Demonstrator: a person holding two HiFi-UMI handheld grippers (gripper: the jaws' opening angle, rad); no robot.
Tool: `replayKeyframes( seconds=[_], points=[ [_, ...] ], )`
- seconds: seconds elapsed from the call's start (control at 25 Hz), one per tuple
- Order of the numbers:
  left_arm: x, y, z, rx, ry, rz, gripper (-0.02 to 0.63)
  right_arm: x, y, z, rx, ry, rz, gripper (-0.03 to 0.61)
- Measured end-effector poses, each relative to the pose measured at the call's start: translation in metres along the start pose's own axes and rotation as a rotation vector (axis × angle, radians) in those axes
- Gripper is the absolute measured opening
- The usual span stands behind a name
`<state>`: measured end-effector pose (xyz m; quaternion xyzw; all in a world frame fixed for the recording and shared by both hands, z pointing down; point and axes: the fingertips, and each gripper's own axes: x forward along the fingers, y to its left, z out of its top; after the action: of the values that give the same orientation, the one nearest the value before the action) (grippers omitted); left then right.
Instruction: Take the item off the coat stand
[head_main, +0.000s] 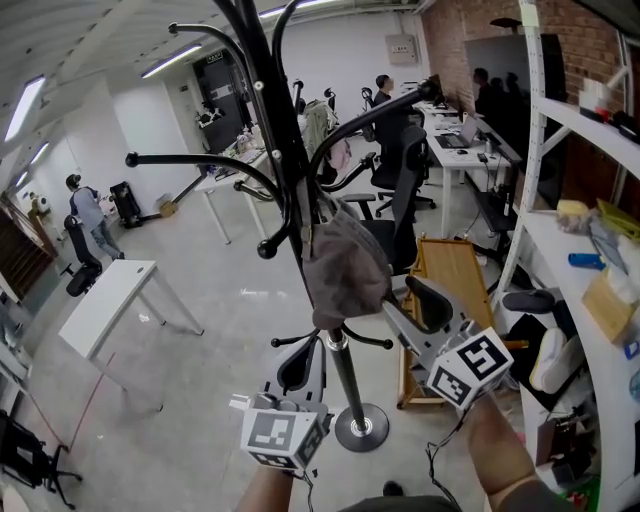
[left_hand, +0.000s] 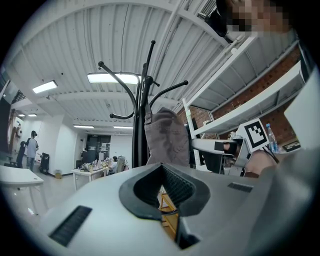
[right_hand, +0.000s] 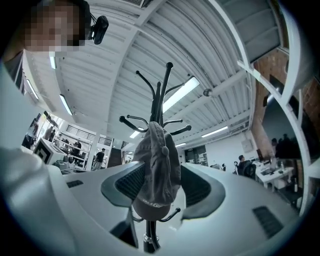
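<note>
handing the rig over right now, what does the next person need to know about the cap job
Left gripper: shut, nothing in it, low beside the coat stand pole.
Right gripper: jaws opening, grey cap lined up between them, pads not pressing on it.
Cap: hanging on the stand, partway up the pole.
Done: right gripper is at the cap.
Left: close on the cap, lift it off its hook, bring it clear of the stand.

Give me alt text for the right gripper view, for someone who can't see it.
A grey fabric cap hangs on a black metal coat stand, between the right gripper's opening jaws, which are not clamping it.
</note>
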<state>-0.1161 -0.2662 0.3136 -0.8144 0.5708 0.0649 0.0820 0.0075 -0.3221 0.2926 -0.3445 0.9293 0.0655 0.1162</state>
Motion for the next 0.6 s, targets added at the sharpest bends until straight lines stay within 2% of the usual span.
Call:
replayKeyframes(
  seconds=[0.2, 0.52, 0.6],
  points=[
    [0.004, 0.001, -0.005, -0.006, 0.003, 0.003, 0.006, 0.021, 0.004, 0.011, -0.071, -0.006, 0.015, 0.239],
    [0.012, 0.007, -0.001, -0.001, -0.009, 0.008, 0.006, 0.044, 0.002, 0.018, -0.064, -0.016, 0.027, 0.238],
    [0.014, 0.009, 0.001, 0.001, -0.014, 0.01, 0.006, 0.046, 0.005, 0.021, -0.092, -0.024, 0.04, 0.238]
  ],
)
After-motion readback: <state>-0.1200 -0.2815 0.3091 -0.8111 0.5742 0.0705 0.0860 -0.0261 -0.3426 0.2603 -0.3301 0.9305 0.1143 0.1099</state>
